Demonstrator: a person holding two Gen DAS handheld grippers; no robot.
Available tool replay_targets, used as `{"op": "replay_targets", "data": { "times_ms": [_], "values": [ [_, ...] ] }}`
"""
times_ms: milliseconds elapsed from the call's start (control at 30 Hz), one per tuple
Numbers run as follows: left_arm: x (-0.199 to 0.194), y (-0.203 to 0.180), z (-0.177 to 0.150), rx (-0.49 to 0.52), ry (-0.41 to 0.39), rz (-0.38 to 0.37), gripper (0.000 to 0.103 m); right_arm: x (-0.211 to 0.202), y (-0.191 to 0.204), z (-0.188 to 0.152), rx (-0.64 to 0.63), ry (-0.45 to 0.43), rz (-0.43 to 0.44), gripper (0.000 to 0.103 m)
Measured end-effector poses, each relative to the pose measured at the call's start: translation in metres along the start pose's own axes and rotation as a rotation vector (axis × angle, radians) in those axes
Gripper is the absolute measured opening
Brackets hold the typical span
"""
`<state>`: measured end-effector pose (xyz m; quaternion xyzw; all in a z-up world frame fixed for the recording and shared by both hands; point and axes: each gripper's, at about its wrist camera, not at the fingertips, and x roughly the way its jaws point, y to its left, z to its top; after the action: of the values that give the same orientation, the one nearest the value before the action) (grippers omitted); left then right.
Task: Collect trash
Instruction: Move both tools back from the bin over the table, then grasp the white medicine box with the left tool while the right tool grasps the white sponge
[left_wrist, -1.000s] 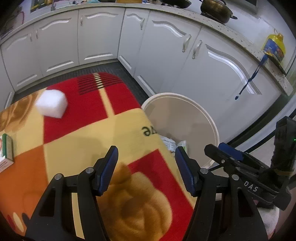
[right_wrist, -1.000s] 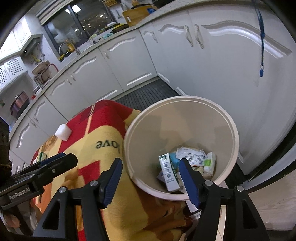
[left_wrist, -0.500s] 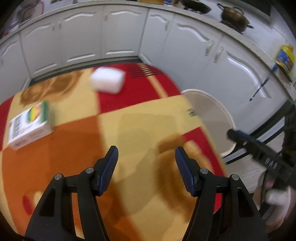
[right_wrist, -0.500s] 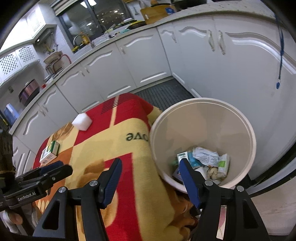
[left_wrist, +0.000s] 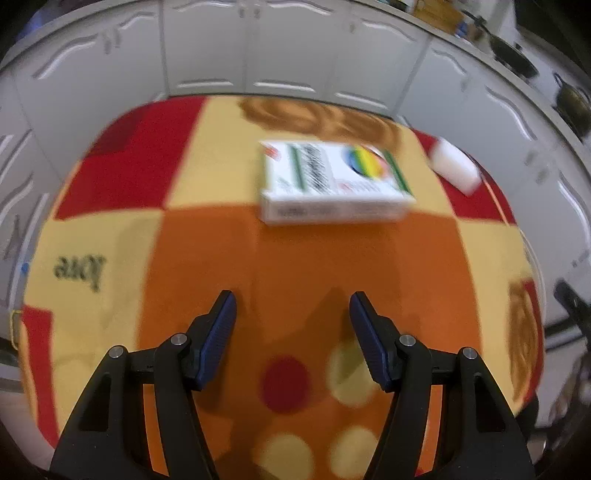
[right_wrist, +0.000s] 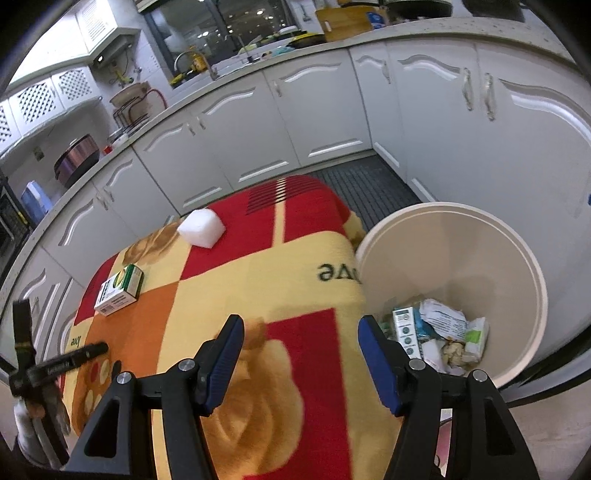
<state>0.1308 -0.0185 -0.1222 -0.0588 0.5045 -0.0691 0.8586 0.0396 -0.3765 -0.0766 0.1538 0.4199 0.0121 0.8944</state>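
A white carton with a green stripe and a rainbow logo (left_wrist: 334, 181) lies on the patterned tablecloth (left_wrist: 295, 266), straight ahead of my open, empty left gripper (left_wrist: 293, 308). A white block (left_wrist: 455, 167) lies to its right near the far edge. In the right wrist view the carton (right_wrist: 119, 290) and the block (right_wrist: 201, 228) lie far left. My right gripper (right_wrist: 301, 334) is open and empty above the table's edge, beside the cream bin (right_wrist: 458, 236) holding several pieces of trash (right_wrist: 436, 332). The left gripper (right_wrist: 83, 350) shows at the far left.
White kitchen cabinets (right_wrist: 317, 122) run along the far side and right. A dark ribbed floor mat (right_wrist: 365, 184) lies between the table and the cabinets. The counter above holds pots and kitchenware.
My left gripper has swung left from the bin to face the carton, which now sits centred ahead. My right gripper has pulled back and up from the bin, toward the table.
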Motion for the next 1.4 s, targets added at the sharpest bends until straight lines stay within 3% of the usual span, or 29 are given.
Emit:
{"op": "replay_targets", "data": {
  "times_ms": [300, 467, 600, 800, 867, 967, 1167, 1400],
  "values": [
    [0.03, 0.032, 0.05, -0.102, -0.034, 0.035, 0.063, 0.015, 0.019, 0.006, -0.052, 0.032, -0.002, 0.062],
    [0.047, 0.049, 0.087, -0.183, -0.068, -0.055, 0.063, 0.026, 0.024, 0.014, -0.062, 0.043, -0.001, 0.062],
    [0.051, 0.054, 0.104, -0.24, -0.037, -0.15, 0.063, 0.038, 0.033, 0.019, -0.07, 0.05, 0.016, 0.067],
    [0.032, 0.037, 0.107, -0.177, -0.028, -0.22, 0.066, 0.061, 0.057, 0.038, -0.132, 0.036, 0.059, 0.069],
    [0.02, 0.028, 0.107, -0.15, -0.037, -0.238, 0.07, 0.072, 0.067, 0.048, -0.159, 0.03, 0.068, 0.078],
    [0.015, 0.009, 0.108, -0.089, -0.028, -0.256, 0.074, 0.089, 0.08, 0.063, -0.197, 0.025, 0.09, 0.081],
    [0.029, -0.02, 0.101, 0.019, -0.008, -0.168, 0.074, 0.128, 0.109, 0.085, -0.33, 0.036, 0.095, 0.085],
    [0.053, -0.027, 0.105, 0.017, 0.021, -0.113, 0.075, 0.159, 0.118, 0.092, -0.372, 0.079, 0.113, 0.085]
  ]
}}
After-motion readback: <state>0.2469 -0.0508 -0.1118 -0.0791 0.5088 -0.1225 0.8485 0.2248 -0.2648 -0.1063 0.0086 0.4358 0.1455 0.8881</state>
